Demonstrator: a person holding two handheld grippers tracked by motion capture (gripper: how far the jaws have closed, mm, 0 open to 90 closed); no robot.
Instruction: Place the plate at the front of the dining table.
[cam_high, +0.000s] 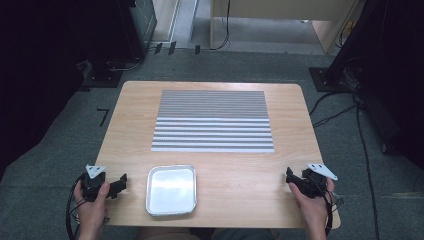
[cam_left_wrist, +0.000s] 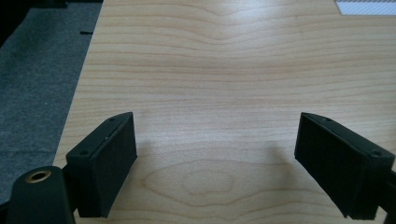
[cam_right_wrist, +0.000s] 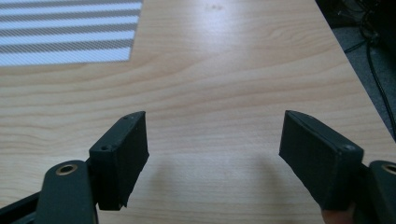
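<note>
A wooden table (cam_high: 210, 145) sits on a grey floor (cam_high: 60, 150). A person sits at 6 o'clock and holds a gripper in each hand.

The left gripper (cam_high: 119, 185) is near the table's edge at about 8 o'clock. The left hand (cam_high: 92, 202) grips it from behind. In the left gripper view its two black jaws stand wide apart, with only bare wood between them. They hold nothing.

The right gripper (cam_high: 291, 176) is at about 4 o'clock, held by the right hand (cam_high: 312, 205). In the right gripper view its jaws are wide apart too, with bare wood between them and nothing in them.

A shiny tray (cam_high: 171, 190) lies at 6 o'clock, just beside the left gripper and well apart from the right one. It looks empty.

A striped mat (cam_high: 214, 121) lies flat in the middle of the table, toward 12 o'clock. Its stripes are grey and white. A corner of it shows at 11 o'clock in the right gripper view (cam_right_wrist: 65, 32).

Black cables (cam_high: 367, 150) run over the floor at 3 o'clock.
</note>
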